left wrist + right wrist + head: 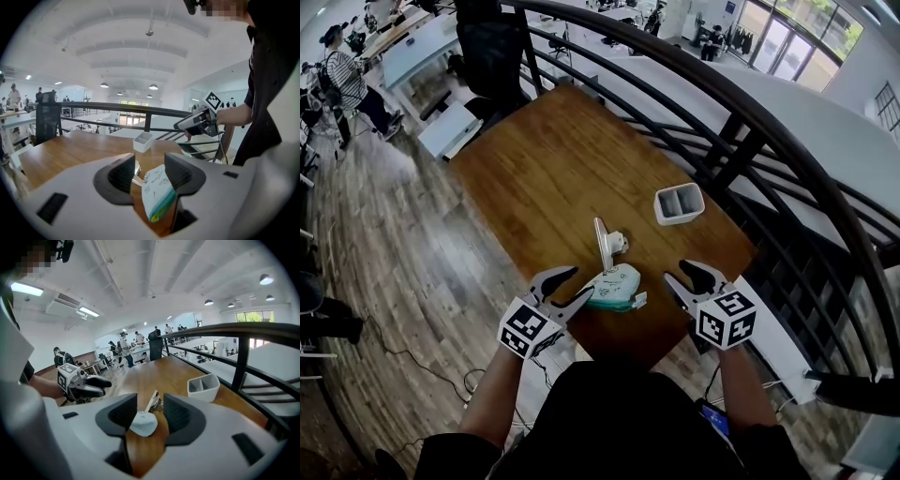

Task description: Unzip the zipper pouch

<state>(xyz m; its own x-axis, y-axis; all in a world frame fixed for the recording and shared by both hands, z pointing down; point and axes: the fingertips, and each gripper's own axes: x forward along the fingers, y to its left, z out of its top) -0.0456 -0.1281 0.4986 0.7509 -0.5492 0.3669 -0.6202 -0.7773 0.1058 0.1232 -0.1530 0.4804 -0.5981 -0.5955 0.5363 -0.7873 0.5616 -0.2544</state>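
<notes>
Risks first. The table (544,178) ends just below the pouch in the head view, at lower centre of the frame. A pull toward the person with nothing pinning the pouch could drag it over that edge. The zipper pouch (614,289) is soft and light-looking, so I expect it to bunch or slide instead of letting the zip run unless one end is held.

Left gripper (578,284) has its jaws apart with the pouch's left end between them, close to one jaw, and nothing is pinched. If it closes there it may catch only loose fabric and slip.

Right gripper (679,274) is also released and empty, standing clear of the pouch at lower right of centre. A small pale tab at the pouch's right end may be the pull, but it is too small to be sure. Missing it or grabbing fabric is the likely failure.

Materials, big to small:
- Table: brown wood, visible grain, smooth, rectangular.
- Railing (741,131): dark metal, curved bars, upper right.
- Pouch: rounded, flat, soft fabric or plastic, pale mint-white with a teal edge and small print.
- White container (679,203): rigid, boxy, two compartments, right of centre, well apart from the pouch.
- White strip (602,246): thin, stiff-looking, lying just above the pouch.
- Small metallic bits (619,244) beside the strip, which I cannot identify.
</notes>
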